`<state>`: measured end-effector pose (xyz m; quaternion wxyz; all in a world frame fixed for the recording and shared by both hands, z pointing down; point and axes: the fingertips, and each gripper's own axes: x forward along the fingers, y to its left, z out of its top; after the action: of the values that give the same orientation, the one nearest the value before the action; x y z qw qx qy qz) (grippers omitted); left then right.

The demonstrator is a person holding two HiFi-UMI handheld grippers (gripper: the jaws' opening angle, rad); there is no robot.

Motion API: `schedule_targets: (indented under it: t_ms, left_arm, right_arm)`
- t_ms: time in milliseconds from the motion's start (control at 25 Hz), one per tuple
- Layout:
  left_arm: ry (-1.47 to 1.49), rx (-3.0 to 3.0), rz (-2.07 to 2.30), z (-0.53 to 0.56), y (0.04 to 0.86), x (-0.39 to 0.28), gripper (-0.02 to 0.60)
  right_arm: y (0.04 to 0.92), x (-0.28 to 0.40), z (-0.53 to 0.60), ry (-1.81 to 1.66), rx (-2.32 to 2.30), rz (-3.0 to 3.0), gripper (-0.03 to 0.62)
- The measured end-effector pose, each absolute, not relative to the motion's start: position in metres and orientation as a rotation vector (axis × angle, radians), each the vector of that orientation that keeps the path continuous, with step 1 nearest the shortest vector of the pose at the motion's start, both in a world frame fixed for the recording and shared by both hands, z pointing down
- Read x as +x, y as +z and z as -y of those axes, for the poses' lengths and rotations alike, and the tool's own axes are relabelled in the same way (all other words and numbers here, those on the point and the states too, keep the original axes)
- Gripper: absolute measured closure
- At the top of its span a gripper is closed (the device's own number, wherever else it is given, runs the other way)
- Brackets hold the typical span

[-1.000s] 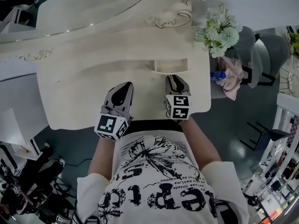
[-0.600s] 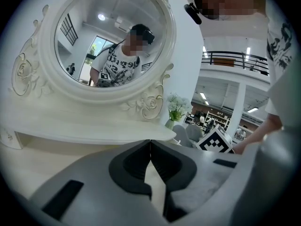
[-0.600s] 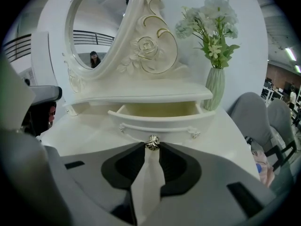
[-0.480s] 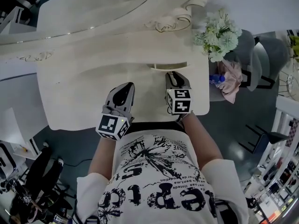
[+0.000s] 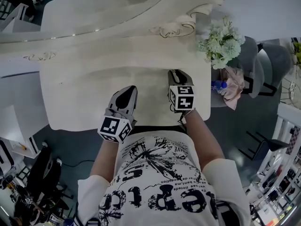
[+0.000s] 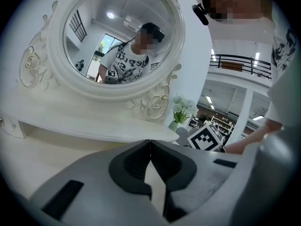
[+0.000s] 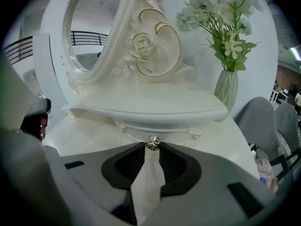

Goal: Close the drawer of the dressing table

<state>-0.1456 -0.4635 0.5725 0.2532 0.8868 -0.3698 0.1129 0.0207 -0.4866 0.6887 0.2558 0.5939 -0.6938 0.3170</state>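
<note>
The white dressing table point(image 5: 80, 93) carries a small curved drawer point(image 7: 162, 127) under its shelf point(image 7: 150, 108). The drawer front sits nearly flush beneath the shelf edge. Its small metal knob point(image 7: 152, 142) lies between the tips of my right gripper point(image 7: 152, 146), which is shut on it. In the head view the right gripper point(image 5: 175, 72) reaches to the shelf edge and the drawer is hidden. My left gripper point(image 5: 130, 88) hovers over the tabletop, to the left of the right one and nearer the front edge. The left gripper point(image 6: 150, 144) is shut, with nothing held.
A round mirror point(image 6: 117, 36) in a carved frame stands behind the shelf. A vase of pale flowers point(image 5: 219, 42) sits at the table's right back corner. Grey chairs point(image 5: 265, 60) and a blue-capped bottle point(image 5: 217, 84) are off the right side.
My right gripper has moved toward the mirror with the knob in it. The drawer that stuck out from under the shelf has slid in. The left gripper has stayed in place.
</note>
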Motion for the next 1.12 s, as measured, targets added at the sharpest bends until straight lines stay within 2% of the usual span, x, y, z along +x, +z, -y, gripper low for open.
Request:
schedule_targets:
  t_ms: [720, 1120]
  left_arm:
    - [0.318, 2.427, 1.062, 0.463, 0.560, -0.153, 0.563]
    - [0.279, 2.509, 1.019, 0.462, 0.534, -0.143, 0.563]
  right_arm:
    - [0.690, 0.021, 0.496, 0.902, 1.626, 1.890, 0.482]
    - [0.650, 0.019, 0.470, 0.823, 1.660, 1.902, 0.482]
